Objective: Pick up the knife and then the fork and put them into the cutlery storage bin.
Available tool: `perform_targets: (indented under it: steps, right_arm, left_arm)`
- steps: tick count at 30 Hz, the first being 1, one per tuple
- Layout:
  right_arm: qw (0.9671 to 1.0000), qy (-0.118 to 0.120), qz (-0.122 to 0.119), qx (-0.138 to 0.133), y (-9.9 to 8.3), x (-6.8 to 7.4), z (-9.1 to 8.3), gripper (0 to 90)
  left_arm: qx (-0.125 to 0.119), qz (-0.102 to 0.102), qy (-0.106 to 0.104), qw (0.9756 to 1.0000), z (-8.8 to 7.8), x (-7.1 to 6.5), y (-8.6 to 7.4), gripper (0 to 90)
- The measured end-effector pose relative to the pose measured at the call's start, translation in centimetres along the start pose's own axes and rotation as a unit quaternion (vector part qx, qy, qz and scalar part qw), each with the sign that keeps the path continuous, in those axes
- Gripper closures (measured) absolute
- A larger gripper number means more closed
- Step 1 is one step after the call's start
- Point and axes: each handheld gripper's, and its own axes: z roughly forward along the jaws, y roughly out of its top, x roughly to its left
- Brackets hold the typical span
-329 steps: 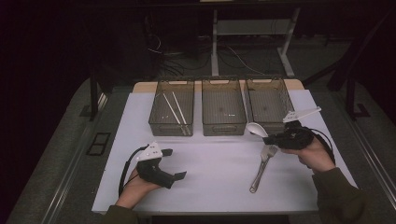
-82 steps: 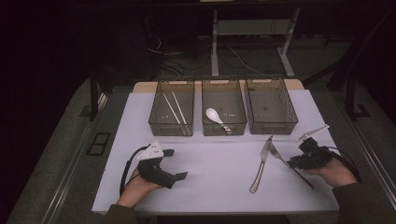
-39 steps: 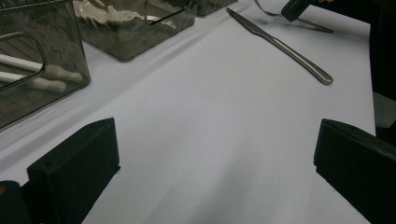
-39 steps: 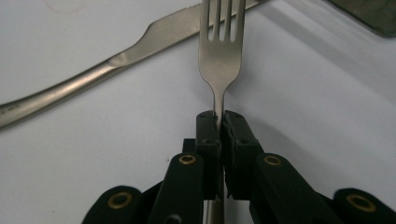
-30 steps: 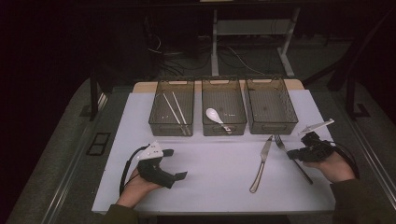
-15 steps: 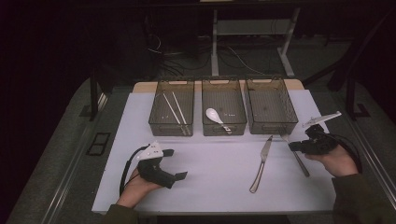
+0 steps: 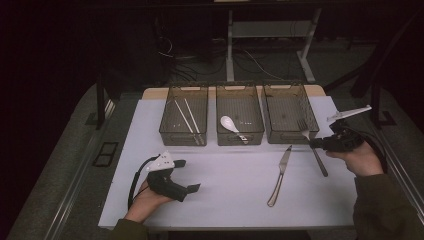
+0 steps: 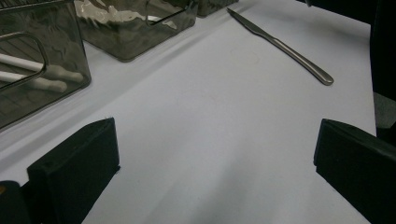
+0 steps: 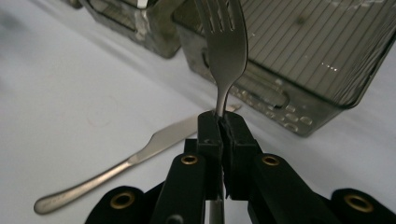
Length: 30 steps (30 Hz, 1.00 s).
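My right gripper [image 7: 316, 144] [image 9: 219, 122] is shut on a metal fork [image 9: 224, 51], pinching its neck. The fork [image 7: 311, 145] hangs tilted above the table's right side, tines toward the right bin [image 7: 290, 114] and handle sloping down toward the person. A metal knife [image 7: 279, 175] [image 9: 126, 163] [image 8: 285, 46] lies on the white table [image 7: 230, 180] to the fork's left. My left gripper [image 7: 186, 175] [image 8: 210, 163] rests on the table at the front left, jaws wide open with nothing between them.
Three dark see-through bins stand in a row at the back. The left bin [image 7: 184, 116] holds white chopsticks [image 7: 186, 120], the middle bin [image 7: 239, 115] a white spoon [image 7: 231, 125]. The table's right edge runs just beyond the right hand.
The right gripper has lifted the fork off the table and carried it up toward the right bin. The left gripper and the knife have not moved.
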Motion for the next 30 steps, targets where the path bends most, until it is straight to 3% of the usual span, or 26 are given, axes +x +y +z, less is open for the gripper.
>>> perform_targets:
  steps: [10, 21, 30]
  right_arm:
    - [0.9989, -0.005, 0.025, -0.039, 3.0, -1.4, -0.7, 86.5]
    - [0.9979, -0.031, 0.027, -0.050, 7.3, -2.4, -0.6, 86.5]
    - [0.9970, -0.035, 0.031, -0.062, 9.8, -3.1, 0.1, 86.5]
  left_arm:
    - [-0.001, -0.003, -0.001, 1.0000, 0.1, 0.1, 0.0, 0.0]
    - [-0.001, -0.001, -0.002, 1.0000, 0.0, 0.1, 0.0, 0.0]
    - [-0.001, -0.001, -0.002, 1.0000, 0.0, 0.0, 0.0, 0.0]
